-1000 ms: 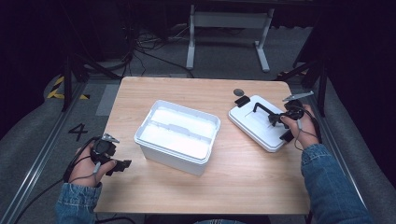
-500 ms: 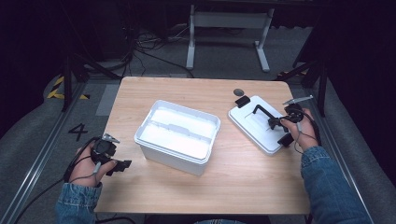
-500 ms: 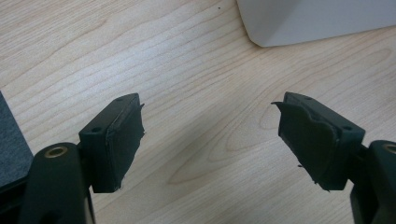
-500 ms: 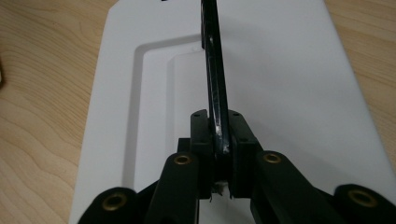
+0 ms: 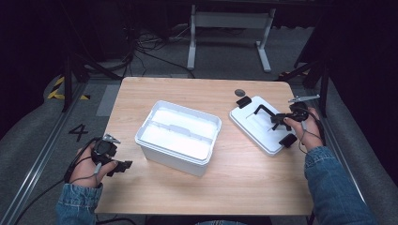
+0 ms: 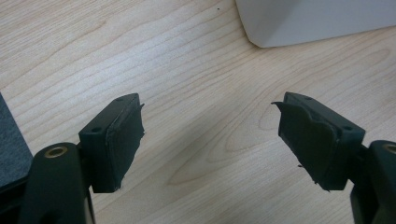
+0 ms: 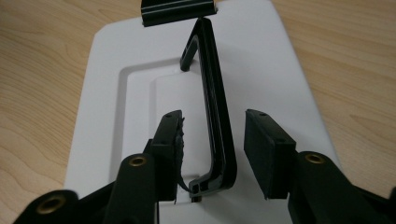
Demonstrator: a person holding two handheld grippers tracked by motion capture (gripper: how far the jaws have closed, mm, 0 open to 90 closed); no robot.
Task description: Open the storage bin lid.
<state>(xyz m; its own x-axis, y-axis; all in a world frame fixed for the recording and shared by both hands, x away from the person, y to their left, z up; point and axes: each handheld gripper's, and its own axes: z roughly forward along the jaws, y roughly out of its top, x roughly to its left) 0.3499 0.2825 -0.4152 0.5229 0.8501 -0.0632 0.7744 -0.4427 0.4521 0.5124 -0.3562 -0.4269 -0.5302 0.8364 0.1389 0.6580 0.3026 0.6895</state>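
Observation:
A white lid [image 5: 253,126] lies flat on the right side of the table, with a black handle [image 5: 263,111] standing up from it. My right gripper [image 5: 278,123] is over the lid. Its jaws have just been opening. In the right gripper view the handle [image 7: 212,93] stands between the spread pads of the right gripper [image 7: 215,140], and neither pad presses on it. The white bin [image 5: 141,138] sits open-topped in the middle of the table. My left gripper [image 5: 123,166] rests open at the front left, and in its own view the left gripper [image 6: 208,135] holds nothing over bare wood.
Black clips sit at the lid's far end [image 5: 243,101] and near end [image 5: 287,139]. A small dark round object [image 5: 240,93] lies behind the lid. A corner of the bin [image 6: 299,23] shows ahead of the left gripper. Metal stand legs [image 5: 225,28] rise beyond the table.
The right gripper's jaws, shut on the lid's handle before, now stand apart on either side of it. Both hands, the lid and the bin have stayed in place.

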